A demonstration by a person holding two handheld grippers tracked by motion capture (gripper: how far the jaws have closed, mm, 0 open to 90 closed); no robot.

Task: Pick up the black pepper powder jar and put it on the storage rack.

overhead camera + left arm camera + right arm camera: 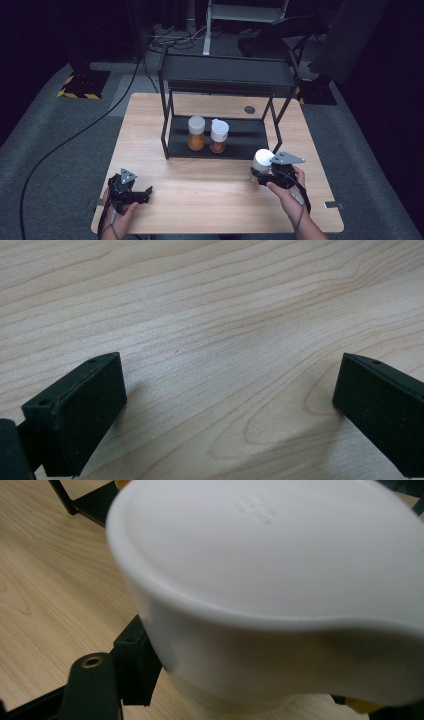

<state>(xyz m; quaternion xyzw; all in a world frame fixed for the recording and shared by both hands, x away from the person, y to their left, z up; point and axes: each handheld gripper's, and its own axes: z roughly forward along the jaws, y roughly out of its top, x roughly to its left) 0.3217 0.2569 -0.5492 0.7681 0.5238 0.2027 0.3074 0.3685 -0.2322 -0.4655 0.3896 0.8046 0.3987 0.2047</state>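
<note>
White-capped jar is held in the right gripper, near the right end of the desk's front half, just in front of the rack's front right leg. Jaws are pinched on the jar body below the cap; in the right gripper view the white cap looms right over the camera, with one black jaw pressed to the jar's left flank and the other hidden behind the cap's overhang. Jar sits deep between the jaws, cap pointing up and away from the hand, roughly upright. Whether its base rests on the desk or hangs just clear cannot be told. Judgement: a grip low on the body leaves the cap free and the jar steady for carrying, probably to the rack's lower shelf. Two similar jars stand there side by side, left of centre: an orange-filled one and a brown-filled one, leaving bare shelf to their right. Left gripper lies idle near the desk's front left corner, jaws spread wide over bare wood, pinching nothing.
</note>
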